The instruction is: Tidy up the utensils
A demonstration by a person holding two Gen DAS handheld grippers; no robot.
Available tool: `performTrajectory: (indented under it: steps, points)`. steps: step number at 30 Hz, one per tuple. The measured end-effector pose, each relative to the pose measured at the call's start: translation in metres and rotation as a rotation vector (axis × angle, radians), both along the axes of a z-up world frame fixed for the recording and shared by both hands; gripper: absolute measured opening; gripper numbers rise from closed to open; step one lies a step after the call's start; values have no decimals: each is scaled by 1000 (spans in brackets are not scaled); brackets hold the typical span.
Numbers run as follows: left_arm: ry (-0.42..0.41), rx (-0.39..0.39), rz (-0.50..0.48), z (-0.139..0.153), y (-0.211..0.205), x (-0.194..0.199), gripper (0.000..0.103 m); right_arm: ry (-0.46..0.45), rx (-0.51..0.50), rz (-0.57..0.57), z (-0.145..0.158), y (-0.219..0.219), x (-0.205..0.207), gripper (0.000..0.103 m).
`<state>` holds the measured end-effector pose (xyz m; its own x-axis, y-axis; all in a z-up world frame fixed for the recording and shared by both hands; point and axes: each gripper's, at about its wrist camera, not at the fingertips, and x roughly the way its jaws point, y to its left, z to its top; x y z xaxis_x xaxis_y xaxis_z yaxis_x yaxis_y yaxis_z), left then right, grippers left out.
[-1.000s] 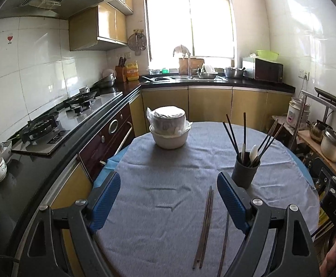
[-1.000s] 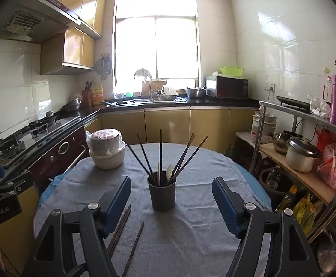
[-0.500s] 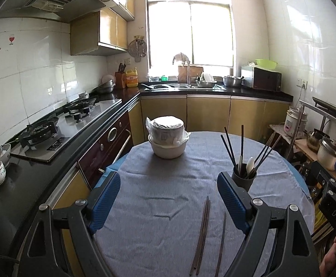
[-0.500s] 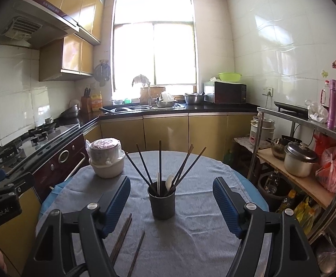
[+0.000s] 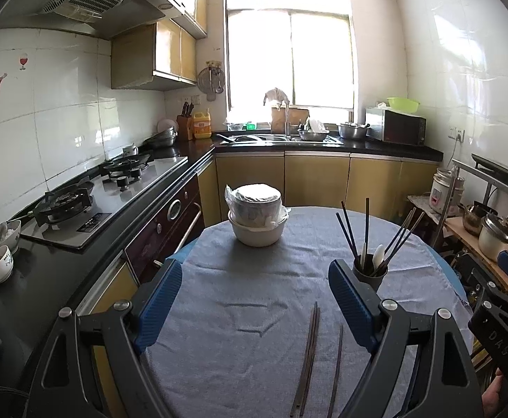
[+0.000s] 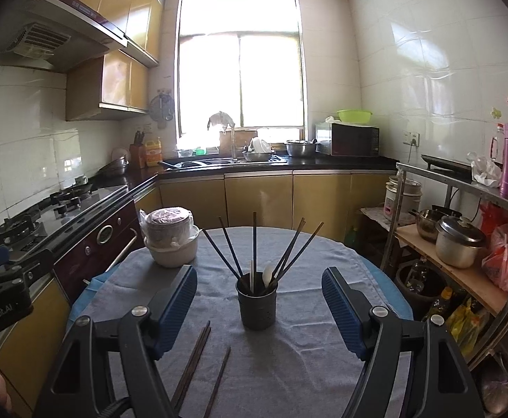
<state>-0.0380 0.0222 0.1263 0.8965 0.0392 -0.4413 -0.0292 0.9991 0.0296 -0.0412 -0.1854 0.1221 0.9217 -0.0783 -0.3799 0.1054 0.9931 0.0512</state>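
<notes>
A dark utensil cup (image 6: 256,306) stands on the grey-clothed round table (image 6: 288,365), holding several dark chopsticks and white spoons; it also shows in the left wrist view (image 5: 370,275). Three loose chopsticks (image 5: 309,351) lie flat on the cloth in front of the cup, a pair (image 6: 192,362) and a single one (image 6: 219,378). My left gripper (image 5: 255,299) is open and empty above the table's near part. My right gripper (image 6: 259,308) is open and empty, with the cup beyond its fingers.
Stacked white bowls wrapped in plastic (image 5: 256,219) stand at the table's far left. A stove and dark counter (image 5: 79,216) run along the left. A rack with pots (image 6: 459,244) stands to the right. A sink counter (image 6: 236,163) lies behind.
Both grippers have drawn back and risen, so the table, cup and chopsticks look farther and lower. Both stay open. The utensils have not moved.
</notes>
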Motion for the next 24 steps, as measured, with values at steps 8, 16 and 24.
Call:
performTrajectory:
  steps: [8,16,24]
  points:
    - [-37,-4,-10,11,5,-20,87,-22,-16,7,9,9,-13,77]
    - [-79,-7,-11,21,12,-47,87,-56,-32,7,20,16,-38,78]
    - [-75,-23,43,20,27,-58,88,-59,-25,9,25,17,-53,79]
